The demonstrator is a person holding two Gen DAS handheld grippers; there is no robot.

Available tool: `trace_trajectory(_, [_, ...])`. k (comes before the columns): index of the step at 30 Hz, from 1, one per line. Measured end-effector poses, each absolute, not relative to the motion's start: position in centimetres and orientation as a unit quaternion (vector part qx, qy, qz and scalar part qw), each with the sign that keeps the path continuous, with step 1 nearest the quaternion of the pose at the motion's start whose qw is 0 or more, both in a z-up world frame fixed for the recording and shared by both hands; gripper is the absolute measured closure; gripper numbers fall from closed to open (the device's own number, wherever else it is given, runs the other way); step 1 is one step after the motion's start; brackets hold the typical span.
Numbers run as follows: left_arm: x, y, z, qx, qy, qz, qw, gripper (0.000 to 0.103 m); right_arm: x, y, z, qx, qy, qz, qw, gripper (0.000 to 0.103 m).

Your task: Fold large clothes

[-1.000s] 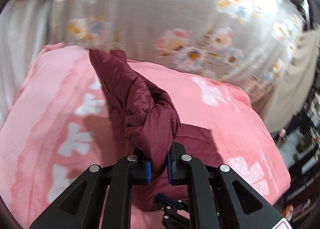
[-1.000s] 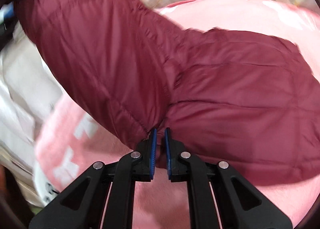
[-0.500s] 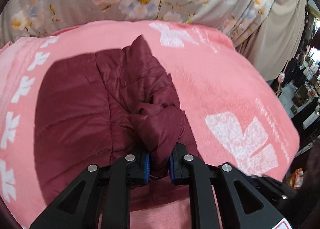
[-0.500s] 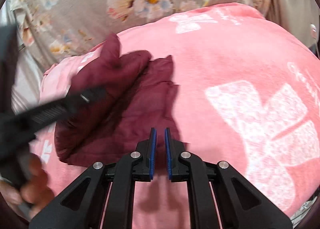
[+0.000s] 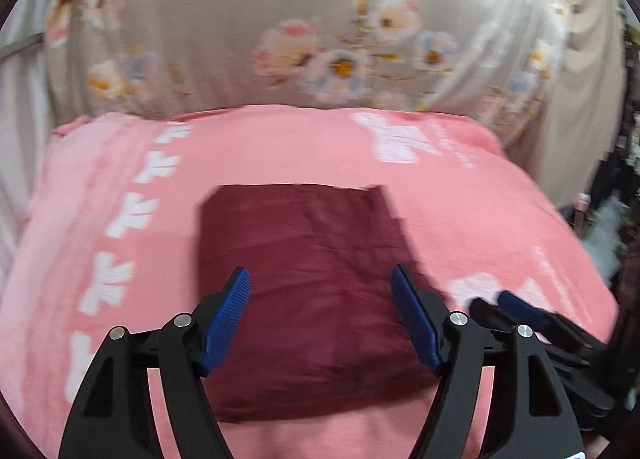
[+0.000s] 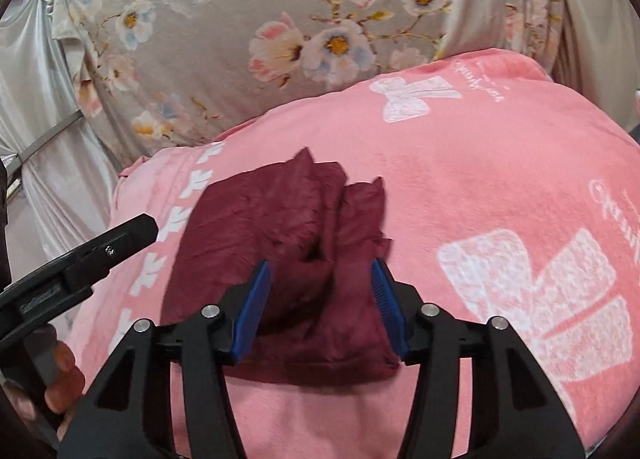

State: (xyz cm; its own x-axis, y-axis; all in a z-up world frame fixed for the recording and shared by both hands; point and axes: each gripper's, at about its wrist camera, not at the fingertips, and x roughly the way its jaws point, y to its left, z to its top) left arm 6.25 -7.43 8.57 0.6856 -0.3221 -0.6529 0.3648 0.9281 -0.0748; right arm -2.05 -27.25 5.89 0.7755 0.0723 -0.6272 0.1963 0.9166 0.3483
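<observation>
Both grips are off now! The left gripper (image 5: 320, 315) has its blue pads (image 5: 226, 321) spread wide with nothing between them, where half a second ago they were clamped on a bunched wad of maroon fabric. Same story on the right gripper (image 6: 320, 305): fingers released, empty, after sitting nearly closed at the garment's near edge.

Moving outward, the maroon jacket (image 5: 308, 291) lies dropped on the pink blanket (image 5: 480, 219), directly at twelve o'clock from the left fingers, as a squared-off packet with a fairly straight far edge. From the right wrist view the jacket (image 6: 288, 259) looks lumpier, with two cloth peaks poking up at twelve o'clock and a dark gap between layers. The left gripper (image 6: 76, 263) shows in at nine o'clock there, and the right gripper (image 5: 532, 319) shows at three o'clock in the left view.

Behind it all hangs the floral curtain (image 6: 280, 31). My read: the fold is laid and let go, likely only a tidy-up of those peaks remains.
</observation>
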Motion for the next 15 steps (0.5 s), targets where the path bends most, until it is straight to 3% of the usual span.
trace_trajectory(7, [10.3, -4.1, 5.0, 0.026, 0.402, -0.108, 0.909, 0.036, 2.6, -26.0, 1.9, 0.231, 0.406, -0.015, 0.884, 0.054])
trace_trajectory(8, [10.6, -3.9, 4.4, 0.027, 0.410, -0.105, 0.905, 0.039, 2.6, -26.1, 1.5, 0.237, 0.410, -0.013, 0.881, 0.071])
trace_trajectory(9, [10.4, -3.6, 3.7, 0.027, 0.419, -0.106, 0.902, 0.041, 2.3, -26.3, 1.4, 0.239, 0.408, -0.012, 0.881, 0.081])
trace_trajectory(11, [10.5, -3.7, 2.5, 0.023, 0.440, -0.112, 0.891, 0.045, 0.9, -26.7, 1.7, 0.242, 0.394, -0.015, 0.887, 0.089])
trace_trajectory(15, [9.8, -3.9, 0.8, 0.020, 0.461, -0.124, 0.879, 0.046, -2.5, -27.5, 2.2, 0.214, 0.383, -0.053, 0.897, 0.092])
